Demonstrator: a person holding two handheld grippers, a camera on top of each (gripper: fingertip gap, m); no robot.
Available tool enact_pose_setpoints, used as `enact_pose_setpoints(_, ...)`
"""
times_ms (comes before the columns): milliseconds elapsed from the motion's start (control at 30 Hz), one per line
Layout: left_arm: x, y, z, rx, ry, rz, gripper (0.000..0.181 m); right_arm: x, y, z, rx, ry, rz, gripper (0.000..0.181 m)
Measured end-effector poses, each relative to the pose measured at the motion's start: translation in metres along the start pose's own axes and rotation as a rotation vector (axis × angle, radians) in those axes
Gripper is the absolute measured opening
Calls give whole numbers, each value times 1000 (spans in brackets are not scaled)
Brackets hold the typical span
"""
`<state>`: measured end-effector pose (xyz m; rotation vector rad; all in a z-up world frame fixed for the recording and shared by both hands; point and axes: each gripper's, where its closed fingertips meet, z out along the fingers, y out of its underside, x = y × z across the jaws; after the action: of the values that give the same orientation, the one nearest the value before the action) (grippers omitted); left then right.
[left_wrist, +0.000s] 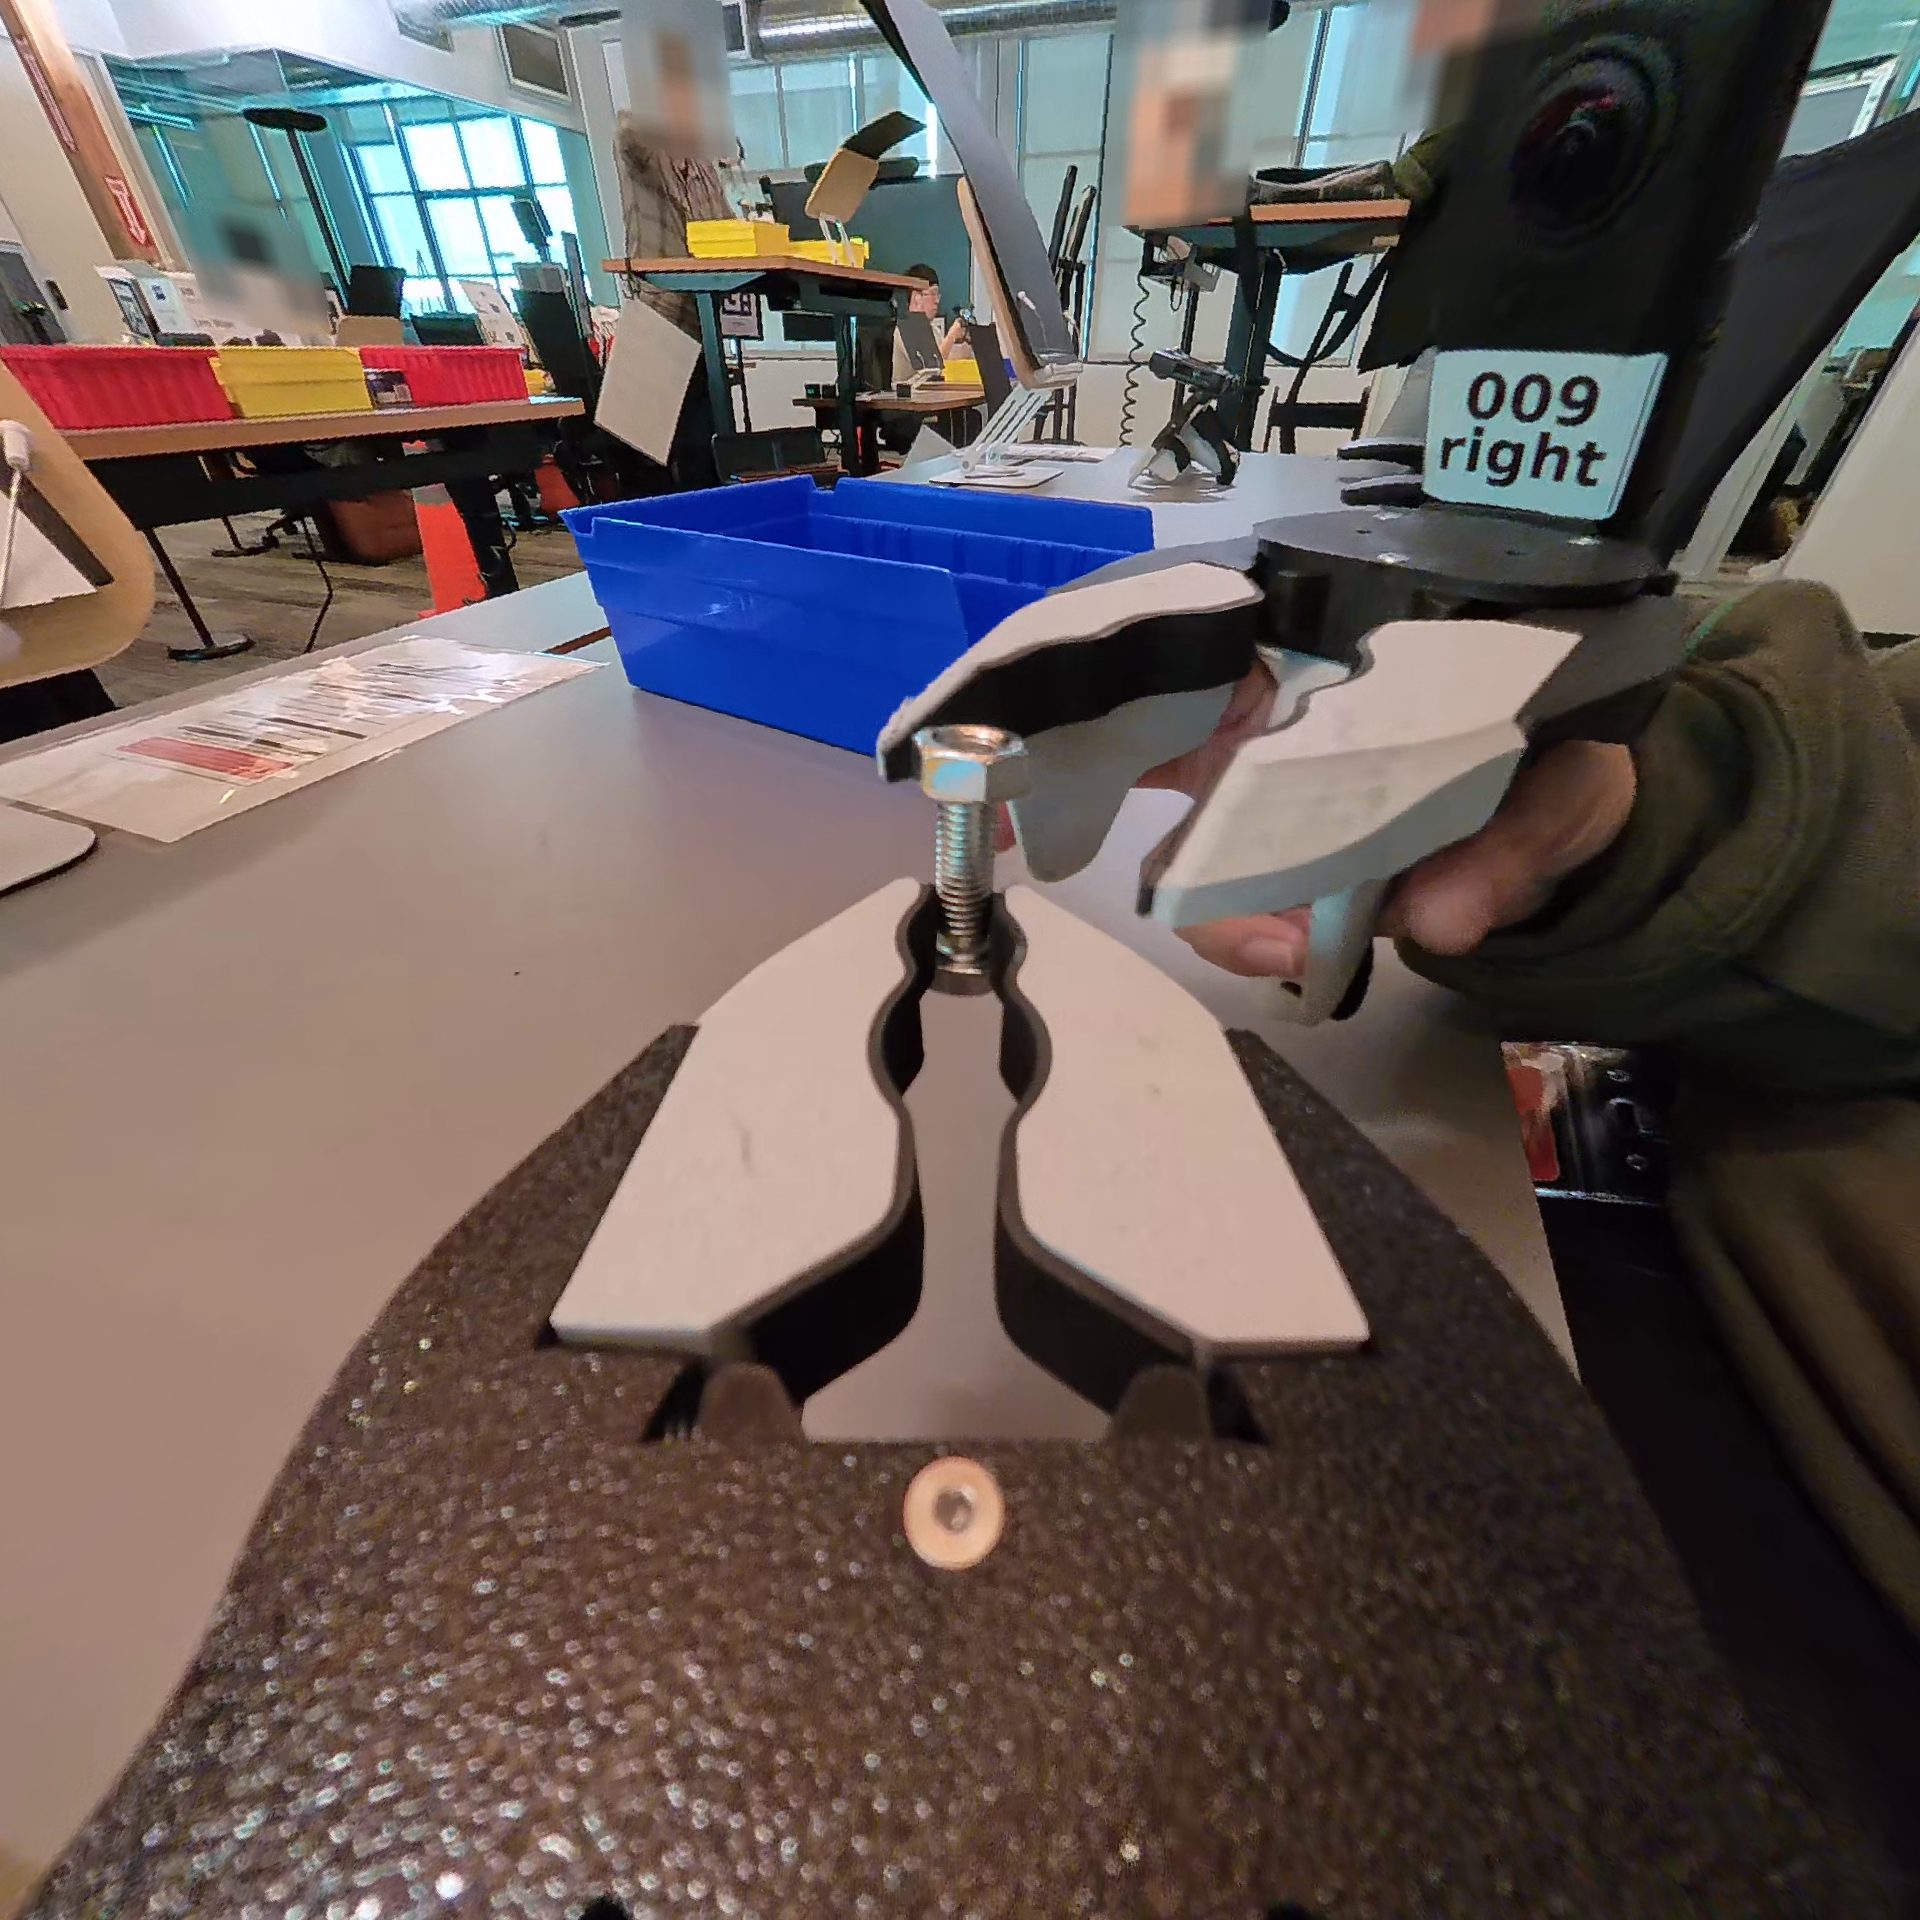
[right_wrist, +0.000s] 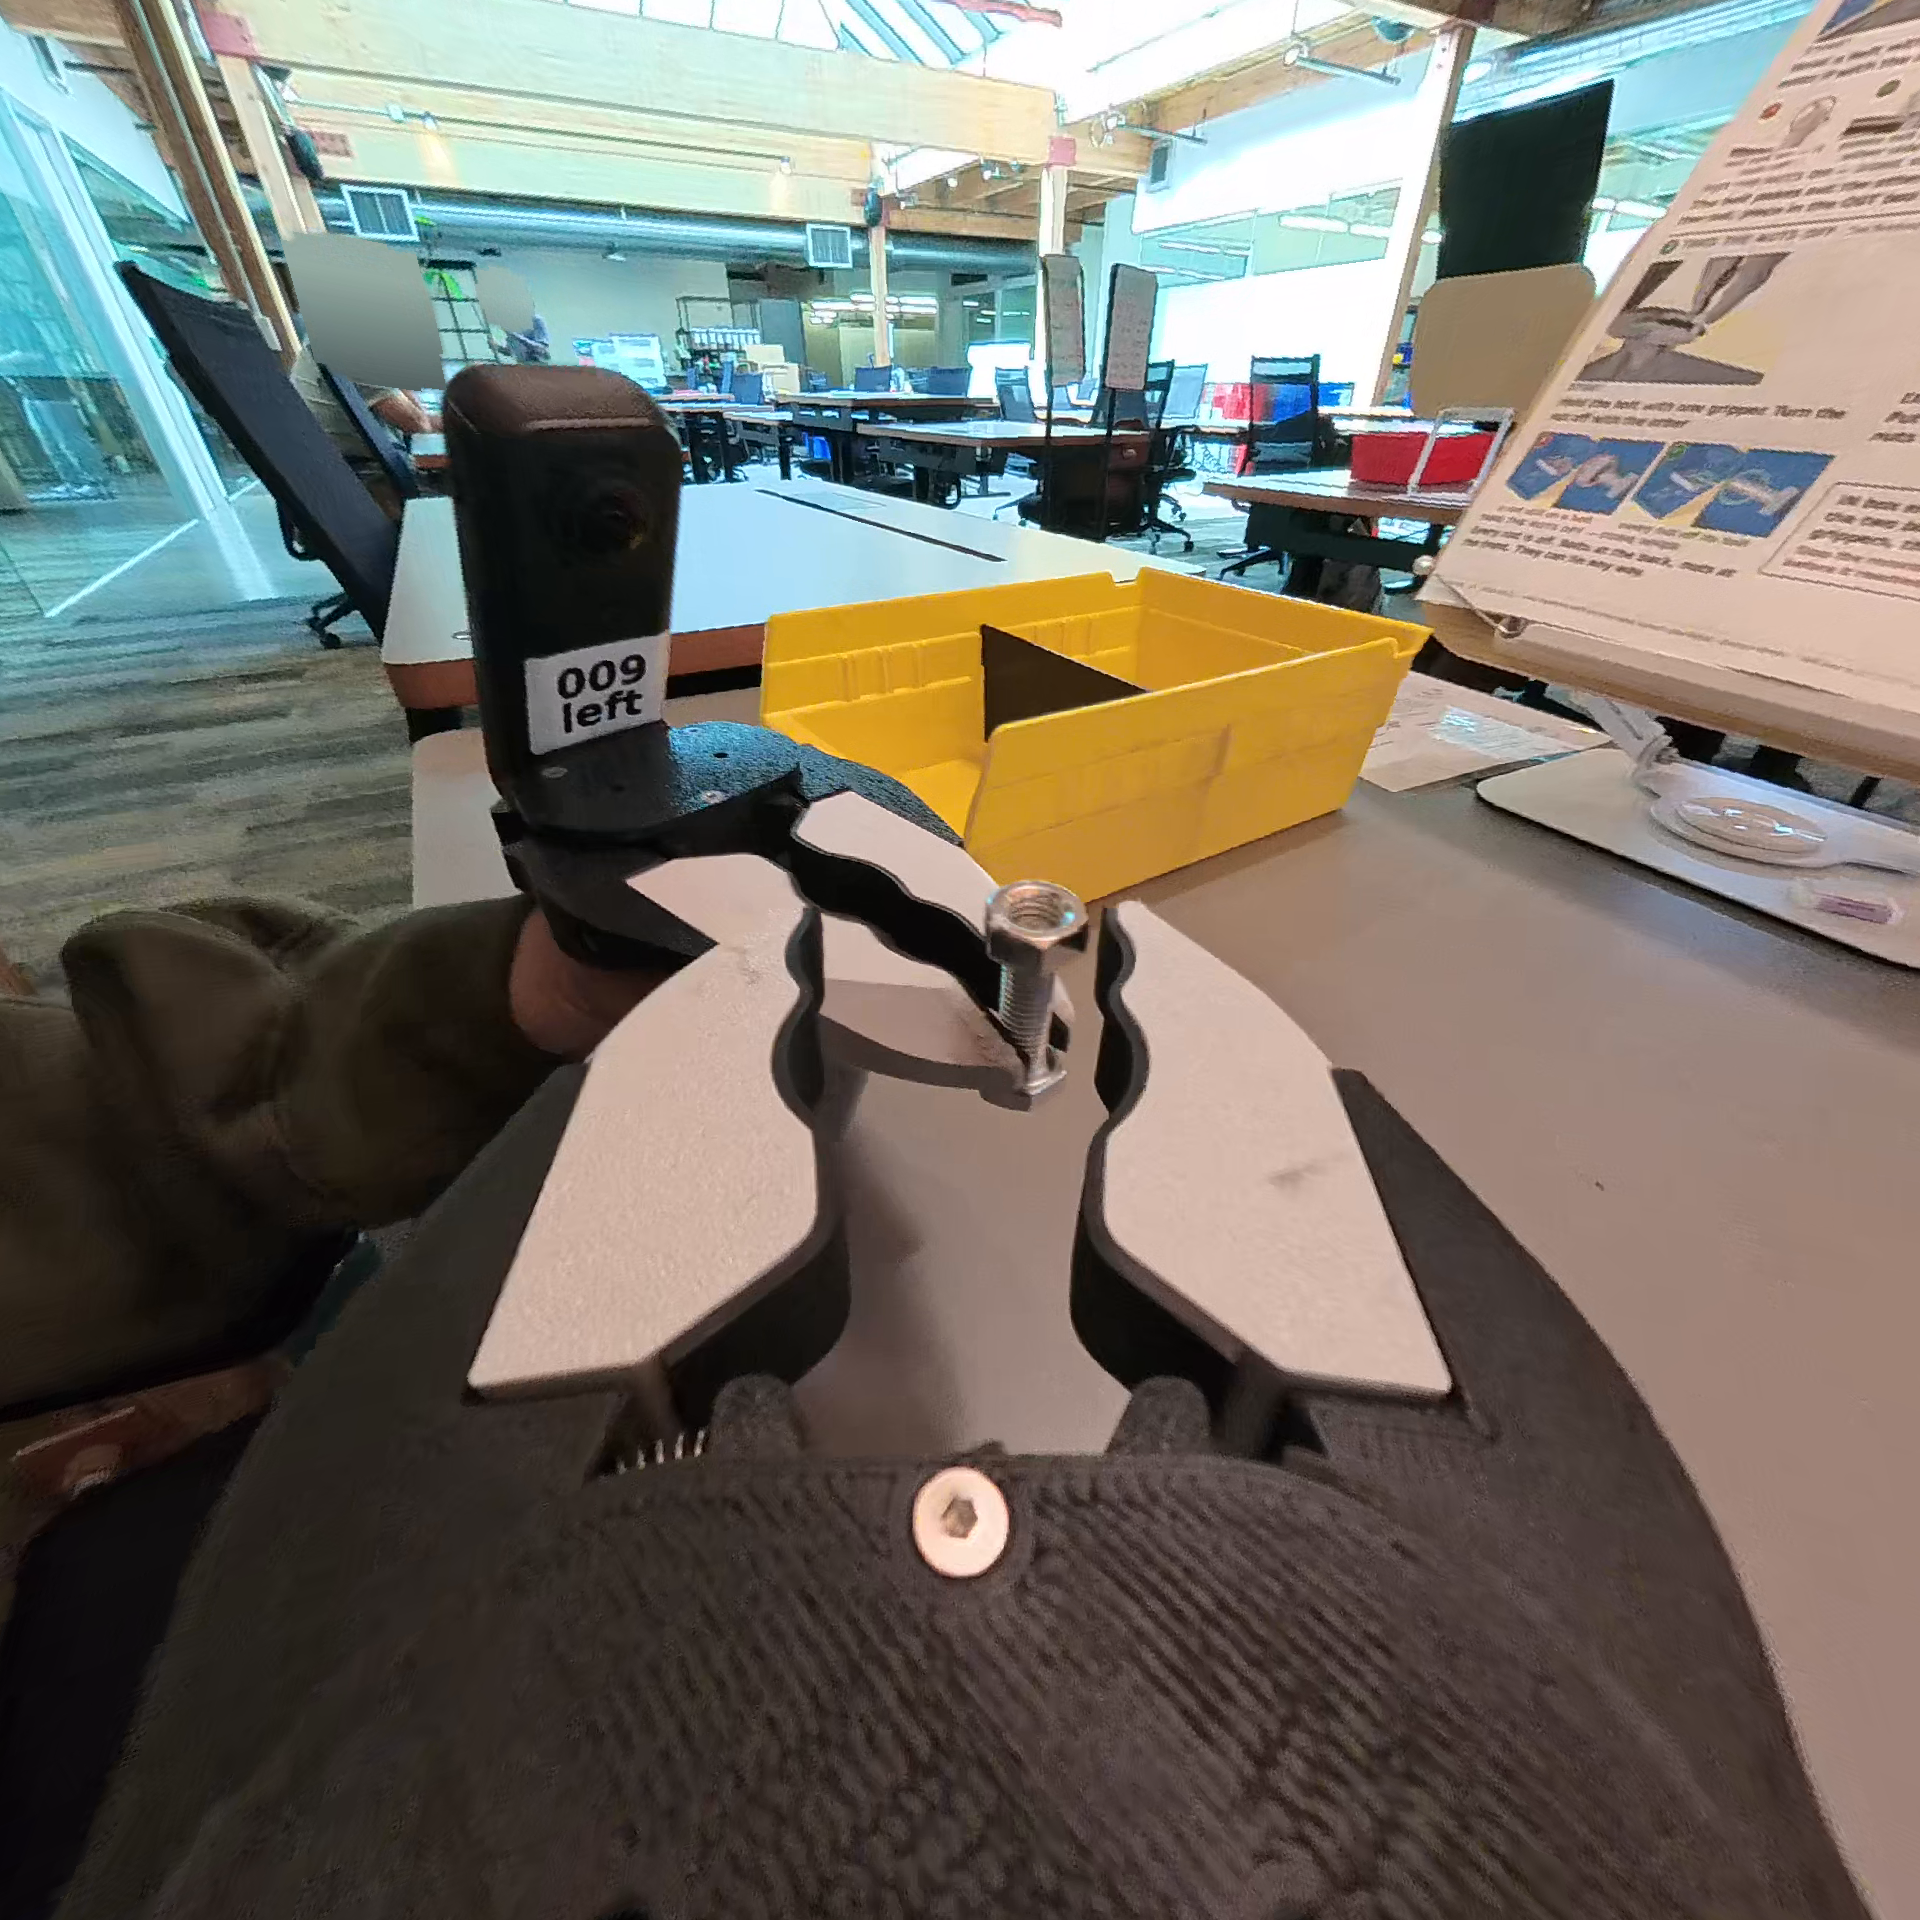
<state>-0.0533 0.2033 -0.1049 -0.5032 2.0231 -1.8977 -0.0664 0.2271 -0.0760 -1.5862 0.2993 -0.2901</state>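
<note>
A silver bolt (left_wrist: 964, 862) stands upright above the grey table (left_wrist: 416, 935), with a hex nut (left_wrist: 966, 764) at its top end. My left gripper (left_wrist: 961, 920) is shut on the bolt's lower end. My right gripper (left_wrist: 1023, 821) is open, with its fingers on either side of the nut. One finger sits close behind the nut and the other is well apart. In the right wrist view the nut (right_wrist: 1036, 914) and bolt (right_wrist: 1023, 1008) sit between the open fingers of my right gripper (right_wrist: 961, 935), nearer the right one. My left gripper (right_wrist: 1039, 1075) clamps the bolt from the left.
A blue bin (left_wrist: 831, 603) stands on the table behind the bolt in the left wrist view. A yellow bin (right_wrist: 1091, 727) with a black divider stands behind it in the right wrist view. A printed sheet on a stand (right_wrist: 1714, 416) is at the right. A laminated sheet (left_wrist: 291, 717) lies at the left. Only a small space, under 4 cm, lies between the two pairs of fingers.
</note>
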Motion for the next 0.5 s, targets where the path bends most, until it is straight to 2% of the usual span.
enact_pose_setpoints(333, -7, 1, -2, -4, -37, -23, 9, -3, 2, -1, -28, 7, 11, 53)
enact_pose_setpoints(433, -9, 0, -4, 2, -43, -31, 9, -4, 2, -6, -25, -8, 11, 45)
enact_pose_setpoints(500, -8, 1, -4, 1, -33, -26, 9, 0, 0, -7, -7, 23, 23, 48)
